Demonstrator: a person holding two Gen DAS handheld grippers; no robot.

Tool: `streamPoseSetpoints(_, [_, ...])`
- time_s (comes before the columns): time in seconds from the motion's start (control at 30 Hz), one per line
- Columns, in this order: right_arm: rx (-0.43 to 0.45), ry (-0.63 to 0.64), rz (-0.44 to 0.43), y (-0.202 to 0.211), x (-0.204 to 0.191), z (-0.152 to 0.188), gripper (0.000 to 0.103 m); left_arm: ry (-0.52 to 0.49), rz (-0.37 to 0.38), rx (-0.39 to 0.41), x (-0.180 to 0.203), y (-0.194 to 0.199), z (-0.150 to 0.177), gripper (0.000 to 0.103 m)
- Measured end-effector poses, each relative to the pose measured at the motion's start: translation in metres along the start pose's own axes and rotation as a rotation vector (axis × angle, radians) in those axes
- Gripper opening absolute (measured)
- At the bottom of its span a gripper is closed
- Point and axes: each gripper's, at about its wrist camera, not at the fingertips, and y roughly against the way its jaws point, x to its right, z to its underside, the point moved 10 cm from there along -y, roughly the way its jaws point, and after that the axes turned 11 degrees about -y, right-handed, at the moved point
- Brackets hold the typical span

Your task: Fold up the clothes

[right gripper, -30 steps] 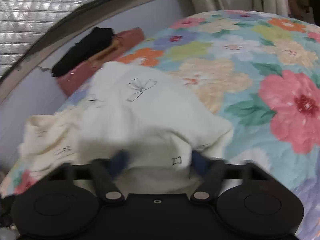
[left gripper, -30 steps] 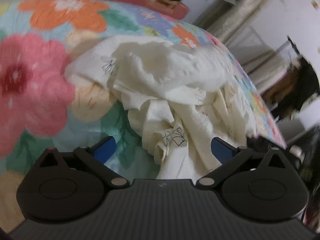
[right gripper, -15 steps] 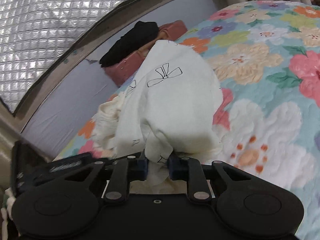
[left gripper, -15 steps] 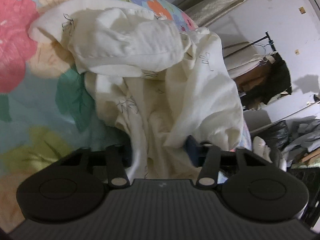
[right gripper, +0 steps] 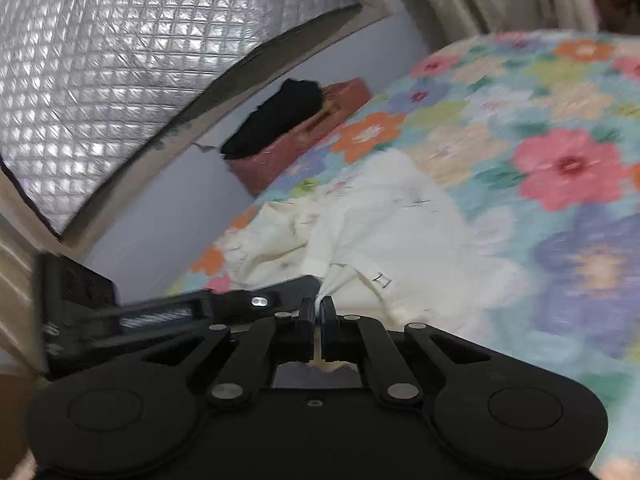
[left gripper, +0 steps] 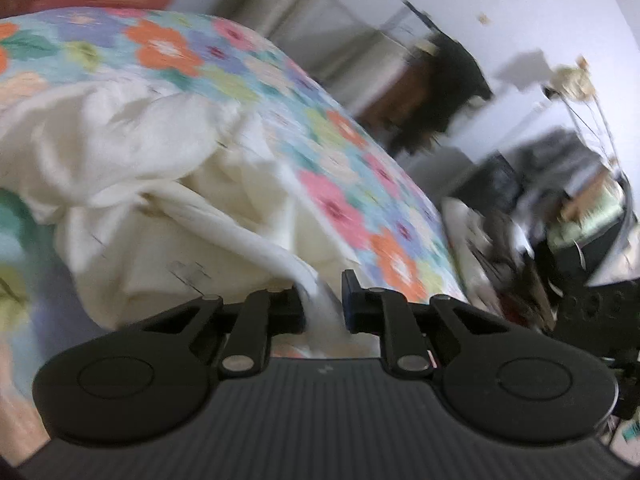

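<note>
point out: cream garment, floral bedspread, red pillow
cream garment (right gripper: 392, 216), right wrist view, flat upper panel.
floral bedspread (right gripper: 568, 168), right wrist view, pink flower.
red pillow (right gripper: 280, 152), right wrist view, front side below the black cloth.

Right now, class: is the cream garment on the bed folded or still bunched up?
Bunched up. The cream garment lies in loose, uneven creases on the floral bedspread, with no flat, squared layers.

Cream garment (right gripper: 384, 220) is lying bunched on the floral quilt (right gripper: 568, 128), blocking the near-left part. Right of the garment, quilt is lying open, offering free passage. Beyond the garment, a red box (right gripper: 304, 136) with black cloth (right gripper: 276, 120) is sitting against the wall, closing that side. In the left wrist view, floor clutter (left gripper: 520, 248) is crowding past the quilt edge.
</note>
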Motion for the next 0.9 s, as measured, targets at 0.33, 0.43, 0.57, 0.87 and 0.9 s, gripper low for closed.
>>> streamPoseSetpoints(0.33, [0.121,-0.087,0.058,0.04,0.057,-0.006,0.015,-0.068,-0.254,0.051,-0.028,0.035,-0.01,0.017])
streamPoseSetpoints(0.43, [0.1,-0.042,0.058,0.014,0.052,-0.012,0.062,0.003,-0.294,0.046,-0.06,0.039,-0.012,0.038])
streamPoseSetpoints(0.57, [0.085,0.044,0.086,-0.017,0.044,-0.021,0.066,0.087,-0.358,0.038,-0.099,0.047,-0.01,0.063])
streamPoseSetpoints(0.87, [0.055,0.053,0.174,-0.088,0.067,-0.062,0.08,0.143,-0.442,0.012,-0.175,0.03,-0.023,0.092])
streamPoseSetpoints(0.9, [0.044,0.035,0.168,-0.094,0.072,-0.064,0.083,0.145,-0.43,0.0,-0.179,0.025,-0.02,0.093])
